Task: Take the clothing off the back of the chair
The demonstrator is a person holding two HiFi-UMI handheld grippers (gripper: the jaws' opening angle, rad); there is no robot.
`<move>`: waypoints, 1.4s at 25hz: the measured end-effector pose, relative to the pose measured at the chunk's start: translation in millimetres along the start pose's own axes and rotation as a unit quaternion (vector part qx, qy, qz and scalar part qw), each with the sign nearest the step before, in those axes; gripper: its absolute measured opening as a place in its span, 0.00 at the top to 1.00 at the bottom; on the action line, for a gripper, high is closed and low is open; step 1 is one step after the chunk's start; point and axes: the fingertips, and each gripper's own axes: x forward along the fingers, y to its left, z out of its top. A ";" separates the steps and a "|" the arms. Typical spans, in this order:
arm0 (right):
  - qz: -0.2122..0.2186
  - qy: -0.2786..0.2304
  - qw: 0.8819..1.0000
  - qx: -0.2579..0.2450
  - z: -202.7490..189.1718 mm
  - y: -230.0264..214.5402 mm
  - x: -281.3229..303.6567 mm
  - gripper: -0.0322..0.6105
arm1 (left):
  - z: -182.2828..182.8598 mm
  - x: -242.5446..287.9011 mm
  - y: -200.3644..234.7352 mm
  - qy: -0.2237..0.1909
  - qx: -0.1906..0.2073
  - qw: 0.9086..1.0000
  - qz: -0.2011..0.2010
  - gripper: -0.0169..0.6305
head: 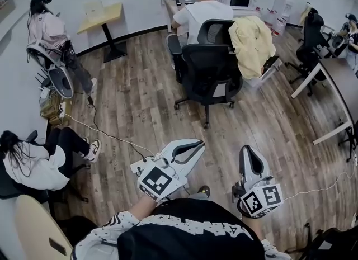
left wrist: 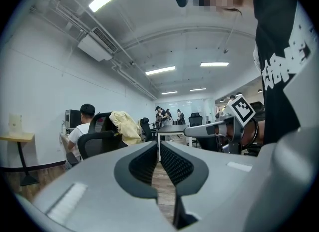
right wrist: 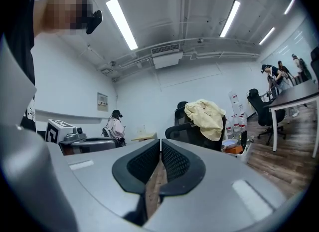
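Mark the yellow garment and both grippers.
yellow garment (head: 253,43), head view, middle of the draped cloth.
left gripper (head: 199,142), head view, where its jaw tips meet.
right gripper (head: 248,149), head view, at its jaw tips.

I see a yellow-topped table (head: 100,15) by the wall, a cable (head: 106,135) across the wood floor (head: 140,97), and a seated person (head: 39,164) at left.

A wood-plank floor (head: 140,102) carries everything. At twelve o'clock in the head view, black office chairs (head: 208,74) stand on it on castors. Pale yellow clothing (head: 251,43) is draped over the back of one of them. A small yellow-topped table (head: 100,17) stands at eleven o'clock and a dark table (head: 337,83) at three. A white cable (head: 109,135) trails across the boards at nine o'clock.
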 end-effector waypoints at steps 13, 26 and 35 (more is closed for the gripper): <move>0.034 0.003 0.999 0.021 10.2 -52.1 24.8 0.89 | 7.1 52.1 7.2 0.015 0.020 0.999 0.027 0.97; 0.055 -0.005 0.998 0.042 12.1 -92.6 25.6 0.87 | 11.5 88.5 -10.3 0.051 0.068 0.996 0.037 0.89; 0.044 0.003 0.998 0.038 8.6 -103.9 21.8 0.85 | 12.2 96.9 -9.9 0.045 0.053 0.997 0.033 0.88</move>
